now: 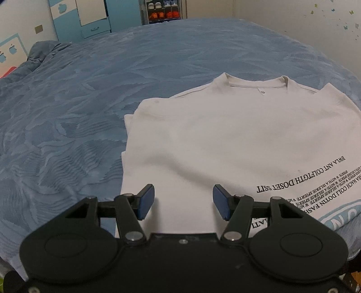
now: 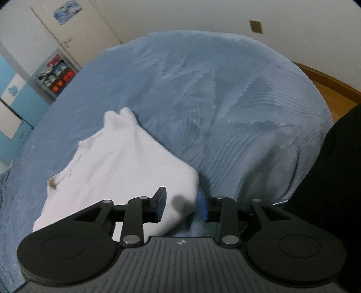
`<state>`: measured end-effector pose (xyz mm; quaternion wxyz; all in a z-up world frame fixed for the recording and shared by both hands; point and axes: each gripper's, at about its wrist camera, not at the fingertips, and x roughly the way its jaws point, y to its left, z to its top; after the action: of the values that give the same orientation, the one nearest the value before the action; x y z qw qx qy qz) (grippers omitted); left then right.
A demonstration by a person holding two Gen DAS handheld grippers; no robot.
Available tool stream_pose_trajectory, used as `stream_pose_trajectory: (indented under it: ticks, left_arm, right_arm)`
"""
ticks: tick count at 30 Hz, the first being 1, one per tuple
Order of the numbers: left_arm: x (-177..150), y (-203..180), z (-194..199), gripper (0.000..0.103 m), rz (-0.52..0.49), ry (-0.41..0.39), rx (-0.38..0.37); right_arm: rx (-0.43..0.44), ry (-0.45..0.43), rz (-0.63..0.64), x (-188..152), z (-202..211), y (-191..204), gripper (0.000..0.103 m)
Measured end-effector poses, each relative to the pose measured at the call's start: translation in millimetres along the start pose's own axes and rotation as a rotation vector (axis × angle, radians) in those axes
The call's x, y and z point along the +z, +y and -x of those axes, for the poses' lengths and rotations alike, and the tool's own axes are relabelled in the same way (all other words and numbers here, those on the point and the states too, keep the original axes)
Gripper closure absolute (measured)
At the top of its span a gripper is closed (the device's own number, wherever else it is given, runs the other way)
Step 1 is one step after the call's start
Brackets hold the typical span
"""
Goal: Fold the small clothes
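A white T-shirt (image 1: 225, 139) with black lettering lies on the blue bedspread (image 1: 90, 101), neck hole at the far end, and its left side is folded in. My left gripper (image 1: 183, 201) hovers open over the shirt's near hem with nothing between its blue pads. In the right wrist view a bulging corner of the white T-shirt (image 2: 117, 162) fills the gap between the fingers of my right gripper (image 2: 181, 204). The jaws there stand narrow and press on this thick fold. The corner is raised off the bedspread (image 2: 225, 101) and casts a shadow under itself.
The bed fills both views. A bunched blue quilt (image 1: 42, 51) lies at the far left. Blue-and-white cupboards (image 1: 81, 20) and a shoe rack (image 1: 164, 10) stand beyond the bed. A person's dark clothing (image 2: 334, 180) is at the right, with wooden floor (image 2: 331, 90) past the bed.
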<state>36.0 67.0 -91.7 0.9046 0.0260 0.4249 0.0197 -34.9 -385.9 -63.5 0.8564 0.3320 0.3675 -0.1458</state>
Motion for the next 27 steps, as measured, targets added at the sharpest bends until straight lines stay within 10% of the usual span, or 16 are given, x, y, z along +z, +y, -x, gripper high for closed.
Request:
stream_pose_trajectory:
  ticks: [5,8,12,20,27]
  left_arm:
    - [0.0,-3.6,3.1,0.044,-0.014,-0.006,0.004]
    - [-0.3,0.2,2.0,0.044,-0.006,-0.009,0.011]
    - [-3.2,12.9,3.5,0.044,0.018,-0.013,0.035]
    - [0.5,53.5,9.8,0.044,0.084,-0.041,0.097]
    - [3.5,92.5,15.4,0.044,0.134,-0.064,0.126]
  right_arm:
    - [-0.058,0.052,0.011,-0.5,-27.3,6.0,0.056]
    - [-0.075,0.078,0.043,-1.6,-43.1,11.6,0.091]
    - [-0.042,-0.017,0.105,-7.1,-22.7,28.8,0.092]
    - [0.214,-0.154,0.358,-21.5,19.6,125.4,0.093]
    - [0.455,-0.104,0.638,-84.2,22.2,254.3,0.094]
